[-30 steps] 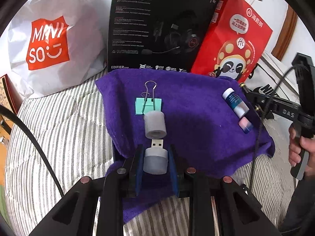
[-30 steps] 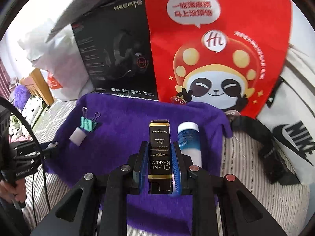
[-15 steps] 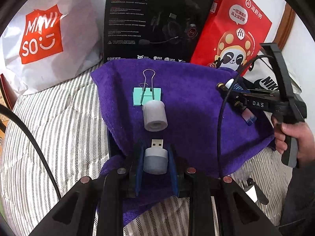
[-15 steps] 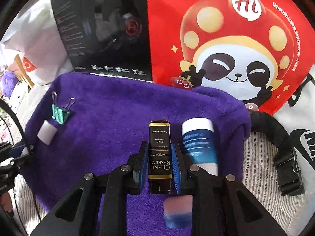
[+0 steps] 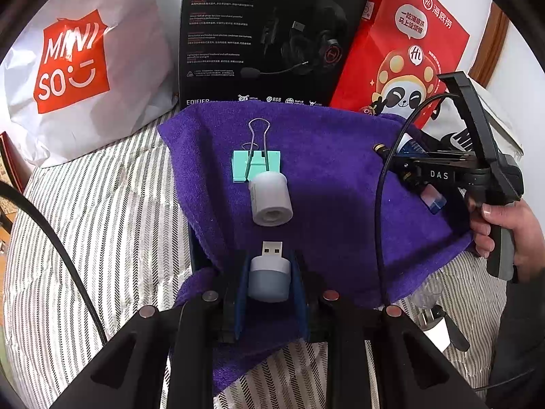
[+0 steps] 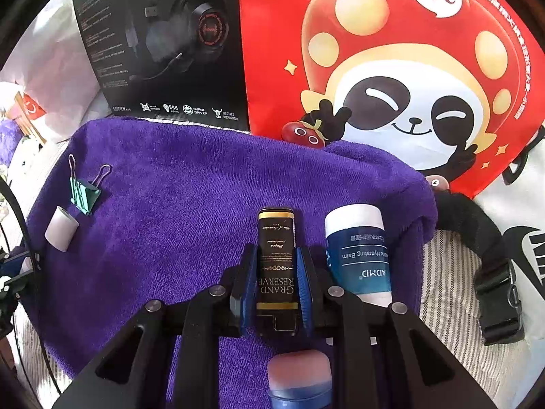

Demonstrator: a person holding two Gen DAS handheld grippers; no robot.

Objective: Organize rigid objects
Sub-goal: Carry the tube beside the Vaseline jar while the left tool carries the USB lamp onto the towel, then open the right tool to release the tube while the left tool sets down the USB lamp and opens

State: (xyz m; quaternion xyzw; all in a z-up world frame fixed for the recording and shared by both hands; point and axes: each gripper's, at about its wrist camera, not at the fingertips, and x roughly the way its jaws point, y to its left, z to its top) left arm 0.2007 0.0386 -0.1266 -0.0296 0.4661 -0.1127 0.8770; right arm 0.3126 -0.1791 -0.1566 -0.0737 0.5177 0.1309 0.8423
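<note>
Over on the far left, a white MINISO bag [image 5: 75, 64] leans at the head of the striped bed [image 5: 85, 225], and next to it stands the black headset box [image 5: 265, 34]. Down onto the purple towel [image 5: 327, 156] now: a mint binder clip [image 5: 256, 165] lies flat, wire handles pointing toward the box, and a small white roll [image 5: 271, 199] sits touching its near edge. Just below that, the left gripper [image 5: 269, 274] is pinching a little white USB plug-in light [image 5: 269, 277], metal connector poking forward toward the roll. Moving right, the red panda bag [image 6: 391, 78] props up behind the towel. In front of it, the right gripper [image 6: 276, 272] is clamped on a slim black tin marked GRAND RESERVE [image 6: 276, 262], its pads pressed against both long sides, the tin low over the towel; whether it touches the fabric I cannot tell. Just beside it on the right lies a blue-and-white balm tube [image 6: 357, 248], lengthwise on the towel's right side, with a pink-and-blue cap [image 6: 299, 381] near the bottom edge. Furthest right, a hand [image 5: 507, 228] grips the right gripper's handle.
</note>
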